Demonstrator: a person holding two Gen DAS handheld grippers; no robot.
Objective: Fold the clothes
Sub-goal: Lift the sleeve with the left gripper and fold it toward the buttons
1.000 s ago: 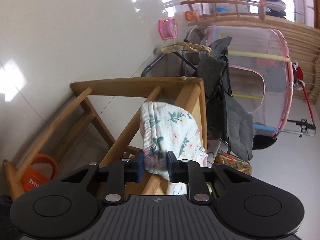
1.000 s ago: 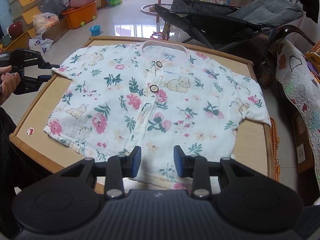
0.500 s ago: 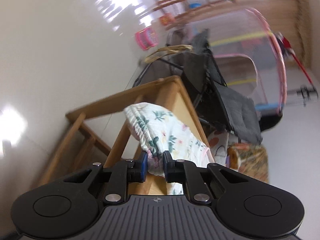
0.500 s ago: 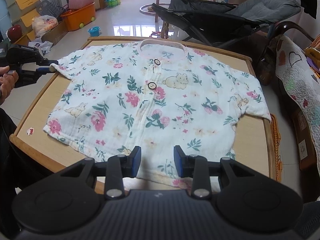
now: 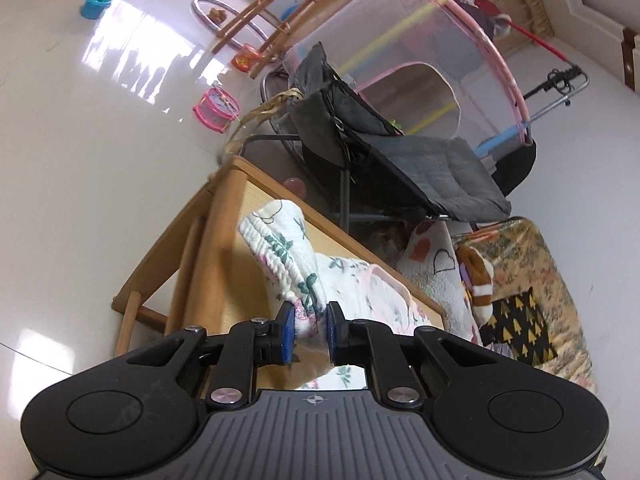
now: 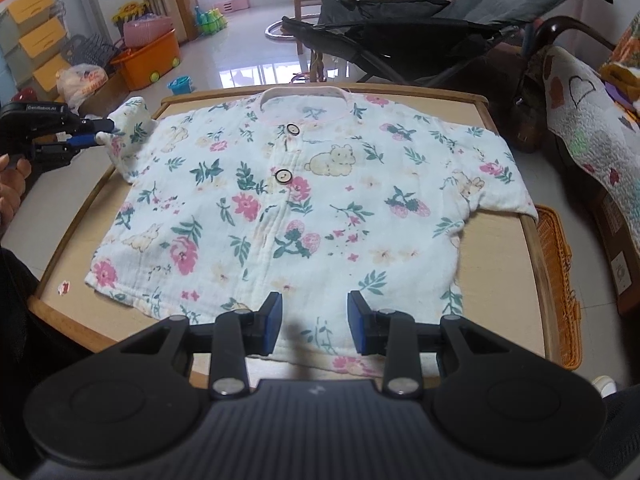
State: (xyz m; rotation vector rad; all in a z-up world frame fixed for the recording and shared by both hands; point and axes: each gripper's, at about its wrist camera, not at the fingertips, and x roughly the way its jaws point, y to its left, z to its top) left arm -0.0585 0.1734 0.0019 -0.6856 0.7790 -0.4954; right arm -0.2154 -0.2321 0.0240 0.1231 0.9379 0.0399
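A white floral baby shirt (image 6: pixel 304 208) lies spread front-up on a wooden table (image 6: pixel 504 264), collar at the far edge. Its left sleeve (image 6: pixel 134 128) is lifted off the table and stands bunched. My left gripper (image 5: pixel 308 330) is shut on that sleeve (image 5: pixel 288 256); from the right wrist view the same gripper (image 6: pixel 90 132) shows at the far left, held by a hand. My right gripper (image 6: pixel 314 326) hovers over the shirt's near hem, jaws apart with nothing pressed between them.
A dark folding stroller (image 6: pixel 420 32) stands behind the table. A patterned quilt (image 6: pixel 592 128) hangs on a chair at right, above a wicker basket (image 6: pixel 556 280). An orange tub (image 6: pixel 148 60) and toys sit on the floor at far left.
The left gripper closed on the sleeve, rose and rolled, lifting the sleeve off the table. The right gripper kept still.
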